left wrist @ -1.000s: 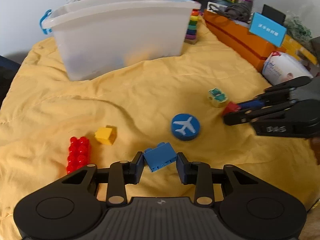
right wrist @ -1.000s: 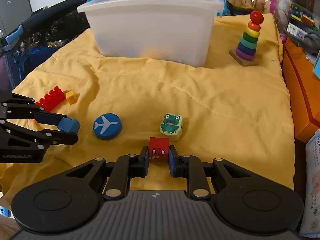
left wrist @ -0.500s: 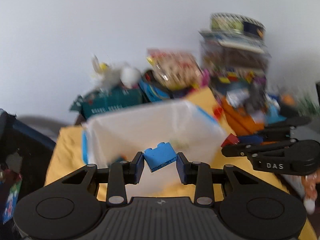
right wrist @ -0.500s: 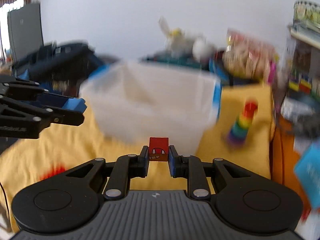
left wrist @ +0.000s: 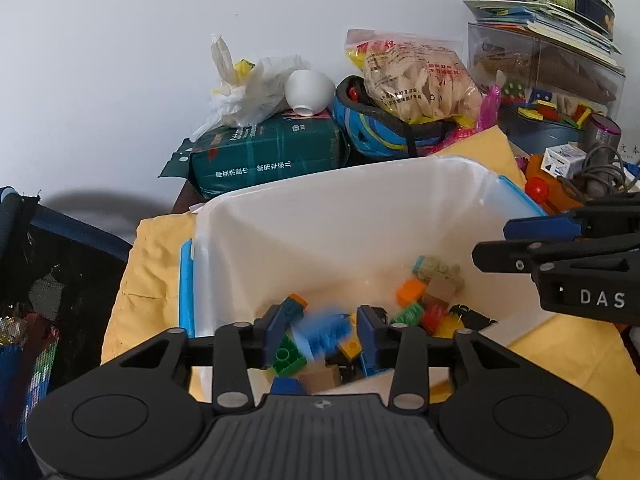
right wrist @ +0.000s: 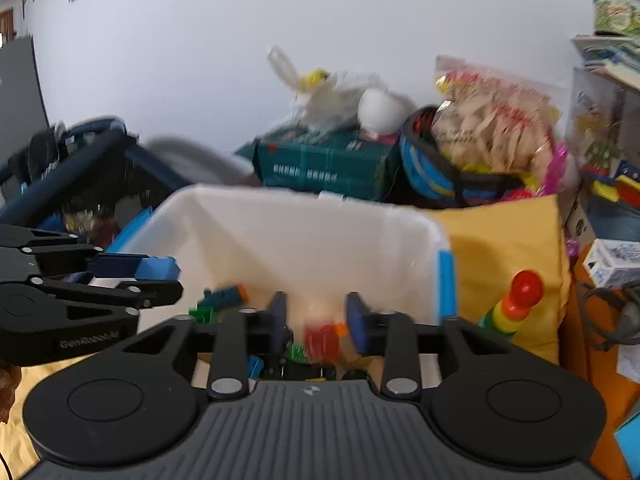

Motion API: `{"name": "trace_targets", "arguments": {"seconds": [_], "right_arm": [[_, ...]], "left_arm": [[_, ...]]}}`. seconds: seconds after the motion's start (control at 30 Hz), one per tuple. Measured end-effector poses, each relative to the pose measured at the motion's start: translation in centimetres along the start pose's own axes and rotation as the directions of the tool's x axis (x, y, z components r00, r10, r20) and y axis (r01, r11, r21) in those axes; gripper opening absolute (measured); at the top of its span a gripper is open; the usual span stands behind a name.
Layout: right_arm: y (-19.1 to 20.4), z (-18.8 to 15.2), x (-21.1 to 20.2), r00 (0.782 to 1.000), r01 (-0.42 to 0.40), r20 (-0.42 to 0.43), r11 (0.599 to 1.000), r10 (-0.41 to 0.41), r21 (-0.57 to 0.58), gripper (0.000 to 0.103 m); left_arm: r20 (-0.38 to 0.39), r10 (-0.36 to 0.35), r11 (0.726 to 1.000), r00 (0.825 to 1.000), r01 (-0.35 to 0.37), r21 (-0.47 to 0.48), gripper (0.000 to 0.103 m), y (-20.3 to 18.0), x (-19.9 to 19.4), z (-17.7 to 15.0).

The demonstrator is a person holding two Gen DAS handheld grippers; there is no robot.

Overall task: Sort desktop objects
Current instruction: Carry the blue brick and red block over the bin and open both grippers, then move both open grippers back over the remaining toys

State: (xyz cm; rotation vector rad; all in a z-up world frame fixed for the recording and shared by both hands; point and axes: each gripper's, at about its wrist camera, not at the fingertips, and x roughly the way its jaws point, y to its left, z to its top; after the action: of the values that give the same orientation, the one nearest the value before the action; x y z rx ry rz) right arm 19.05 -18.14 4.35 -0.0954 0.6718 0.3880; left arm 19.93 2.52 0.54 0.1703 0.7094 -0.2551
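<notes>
My left gripper (left wrist: pixel 322 320) hangs over the white plastic bin (left wrist: pixel 320 184), its jaws opening. A blue brick (left wrist: pixel 324 330) shows as a blur between the pads, clear of both, above the bricks in the bin. My right gripper (right wrist: pixel 316 306) is over the same bin (right wrist: pixel 300 196), jaws opening too. A blurred red cube (right wrist: pixel 322 340) drops free between its pads. In each wrist view the other gripper reaches in from the side: the right gripper (left wrist: pixel 492 242) and the left gripper (right wrist: pixel 176 280), with the blue brick (right wrist: pixel 158 269) at its tips.
The bin holds several mixed bricks (left wrist: pixel 432 284). It stands on a yellow cloth (left wrist: pixel 152 280). A rainbow ring stacker (right wrist: pixel 516 304) stands to its right. Behind it are a green pack (left wrist: pixel 264 156), a blue helmet (left wrist: pixel 372 136), a snack bag (left wrist: pixel 416 76) and stacked boxes (left wrist: pixel 544 80).
Both grippers rose from the cloth and moved forward over the bin. Their jaws have parted, and the blue brick and the red cube have come loose.
</notes>
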Motion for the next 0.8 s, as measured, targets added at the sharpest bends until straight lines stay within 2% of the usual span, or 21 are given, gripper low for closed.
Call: {"name": "trace_targets", "arguments": {"seconds": [0.1, 0.17, 0.23, 0.33, 0.4, 0.5, 0.6, 0.73, 0.8], "right_arm": [[0.0, -0.5, -1.4, 0.999, -0.02, 0.037, 1.0, 0.02, 0.007, 0.039], [-0.1, -0.8, -2.5, 0.998, -0.025, 0.062, 1.0, 0.024, 0.009, 0.039], [0.1, -1.3, -3.6, 0.995, -0.036, 0.088, 0.999, 0.036, 0.003, 0.039], [0.2, -3.0, -5.6, 0.993, -0.048, 0.107, 0.999, 0.05, -0.017, 0.041], [0.3, -4.7, -6.5, 0.993, -0.055, 0.1, 0.998, 0.058, -0.033, 0.042], [0.2, -7.8, -6.9, 0.998, -0.043, 0.041, 0.998, 0.045, -0.04, 0.042], [-0.6, -10.8, -6.1, 0.998, -0.054, -0.043, 0.998, 0.054, 0.015, 0.042], [-1.2, -14.1, -5.6, 0.992, -0.027, -0.126, 0.999, 0.031, 0.036, 0.042], [-1.1, -15.3, -5.7, 0.988, -0.022, -0.15, 1.0, 0.024, 0.013, 0.042]], "left_arm": [[0.056, -0.002, 1.0, 0.998, 0.001, 0.014, 0.055, -0.4, -1.9, -0.4], [0.092, -0.005, 1.0, 0.996, 0.006, -0.006, 0.056, -0.4, -3.7, -0.8], [0.13, -0.016, 0.999, 0.991, 0.021, -0.034, 0.062, -0.4, -5.7, -1.3], [0.184, -0.046, 0.997, 0.982, 0.055, -0.048, 0.068, -0.9, -8.6, -3.2], [0.186, -0.051, 0.998, 0.981, 0.057, -0.03, 0.069, -1.8, -9.7, -5.1], [0.128, -0.089, 0.996, 0.988, 0.089, 0.0, 0.07, -3.3, -9.9, -8.6], [0.012, -0.15, 0.989, 0.989, 0.149, 0.013, 0.07, -5.0, -8.7, -12.0], [-0.106, -0.207, 0.977, 0.973, 0.212, 0.034, 0.07, -6.9, -7.4, -15.4], [-0.13, -0.231, 0.971, 0.964, 0.236, 0.022, 0.069, -7.4, -7.2, -16.5]]}}
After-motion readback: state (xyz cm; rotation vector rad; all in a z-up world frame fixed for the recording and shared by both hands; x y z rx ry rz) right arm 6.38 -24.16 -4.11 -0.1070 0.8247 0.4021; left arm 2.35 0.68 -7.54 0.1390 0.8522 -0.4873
